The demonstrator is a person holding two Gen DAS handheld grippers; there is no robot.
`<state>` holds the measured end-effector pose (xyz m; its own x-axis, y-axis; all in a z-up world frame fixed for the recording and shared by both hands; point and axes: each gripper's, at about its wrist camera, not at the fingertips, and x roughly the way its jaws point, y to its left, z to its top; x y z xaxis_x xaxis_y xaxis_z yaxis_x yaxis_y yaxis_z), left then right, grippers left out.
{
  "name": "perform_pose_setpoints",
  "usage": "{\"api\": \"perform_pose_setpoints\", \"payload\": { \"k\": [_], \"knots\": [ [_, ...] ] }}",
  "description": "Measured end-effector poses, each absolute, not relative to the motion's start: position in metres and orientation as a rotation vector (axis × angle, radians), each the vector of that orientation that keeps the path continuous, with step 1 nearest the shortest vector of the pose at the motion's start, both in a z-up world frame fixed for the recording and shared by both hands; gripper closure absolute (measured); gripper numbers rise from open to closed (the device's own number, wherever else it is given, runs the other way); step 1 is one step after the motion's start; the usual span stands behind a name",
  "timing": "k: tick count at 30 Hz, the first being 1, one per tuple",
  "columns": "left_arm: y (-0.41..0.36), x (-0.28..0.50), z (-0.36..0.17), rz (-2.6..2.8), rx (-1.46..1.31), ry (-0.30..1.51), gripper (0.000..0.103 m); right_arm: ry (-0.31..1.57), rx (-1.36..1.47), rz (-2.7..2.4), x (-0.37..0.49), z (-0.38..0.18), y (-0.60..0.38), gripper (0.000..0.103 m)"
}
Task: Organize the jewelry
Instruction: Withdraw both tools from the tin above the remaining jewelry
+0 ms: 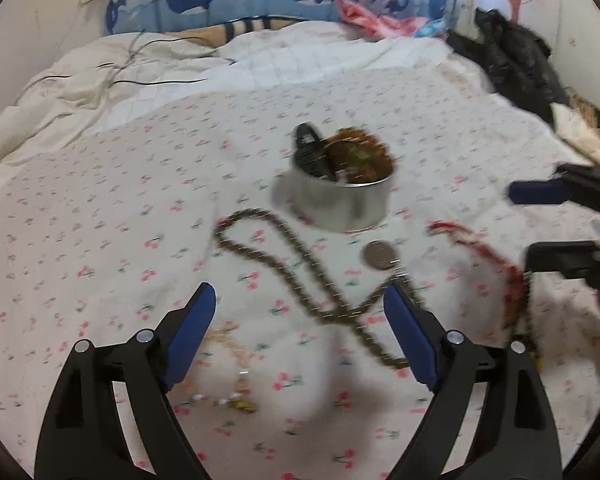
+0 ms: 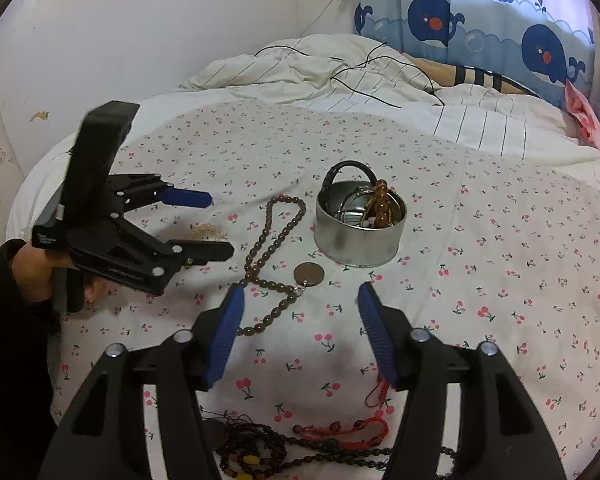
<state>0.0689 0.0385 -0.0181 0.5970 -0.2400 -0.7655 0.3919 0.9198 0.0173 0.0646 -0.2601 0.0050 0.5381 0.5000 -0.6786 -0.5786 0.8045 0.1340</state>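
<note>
Both grippers, left [image 1: 298, 300] and right [image 2: 300, 294], are held open and empty. Nearest, red cord pieces [image 2: 340, 428] and a brown bead necklace [image 2: 268, 248] are left loose on the bedspread [image 2: 500, 260]. Beyond, several items are already gathered in the metal tin [image 2: 360, 246].

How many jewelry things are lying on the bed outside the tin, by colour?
Brown: 1, the long bead necklace with a round pendant
Red: 1, the braided cord
Dark: 1, the bead strand
Pale gold: 1, the thin chain
Total: 4
</note>
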Motion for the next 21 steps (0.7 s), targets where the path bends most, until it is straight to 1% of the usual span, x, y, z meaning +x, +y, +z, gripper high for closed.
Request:
{"api": "perform_pose_setpoints", "payload": {
  "k": [3, 9, 21],
  "knots": [
    [0.042, 0.069, -0.02, -0.36, 0.192, 0.859, 0.019, 0.78, -0.138, 0.626, 0.065, 0.0, -0.259, 0.043],
    [0.041, 0.062, -0.028, -0.34, 0.279, 0.875, 0.018, 0.795, -0.179, 0.648, 0.062, -0.006, -0.248, 0.042],
    [0.077, 0.044, -0.034, -0.277, 0.271, 0.913, 0.017, 0.814, -0.21, 0.649, 0.061, -0.01, -0.239, 0.04]
  ]
}}
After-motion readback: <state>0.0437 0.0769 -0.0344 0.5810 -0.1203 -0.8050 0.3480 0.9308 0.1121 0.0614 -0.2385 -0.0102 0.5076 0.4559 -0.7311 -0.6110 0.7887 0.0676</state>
